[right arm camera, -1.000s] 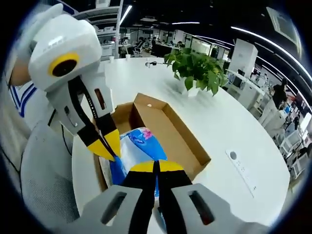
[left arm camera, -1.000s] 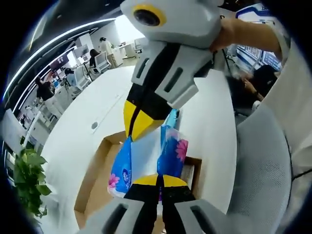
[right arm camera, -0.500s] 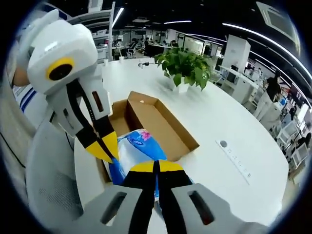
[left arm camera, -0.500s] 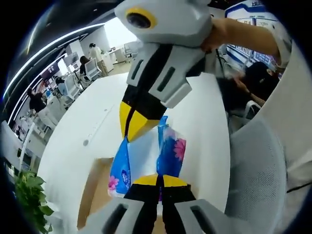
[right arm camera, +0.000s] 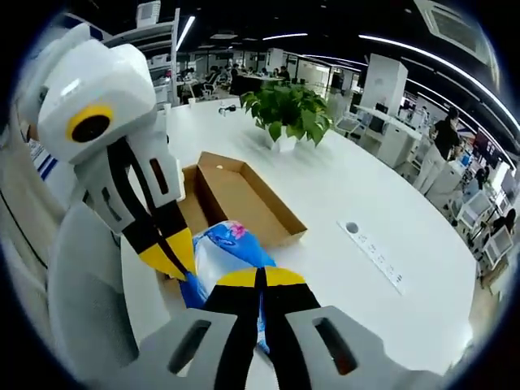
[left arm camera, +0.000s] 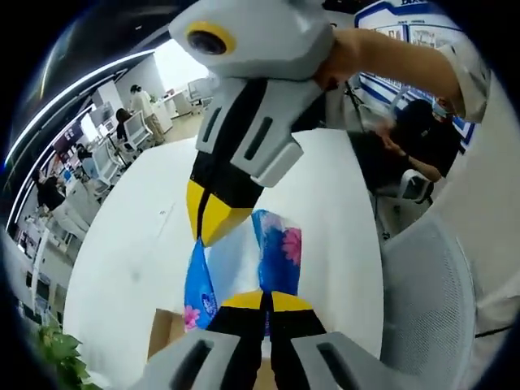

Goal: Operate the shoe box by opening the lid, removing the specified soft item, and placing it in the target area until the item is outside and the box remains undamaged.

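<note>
Soft pack held aloft over the open box

Both claws, left [left arm camera: 264,297] and right [right arm camera: 262,276], pinched the blue flowered plastic tissue pack [right arm camera: 230,252] above the open brown cardboard shoe box [right arm camera: 244,195] on the white round surface [right arm camera: 349,203]. Moving both claws together should avoid tearing it.

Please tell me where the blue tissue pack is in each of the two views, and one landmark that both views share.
Left gripper view: the tissue pack is at lower centre, pinched between the left gripper below and the right gripper above.
Right gripper view: the pack is at lower centre-left, between the right gripper and the left gripper.
Shared landmark: the open cardboard box, whose corner also shows at the bottom left of the left gripper view.
</note>
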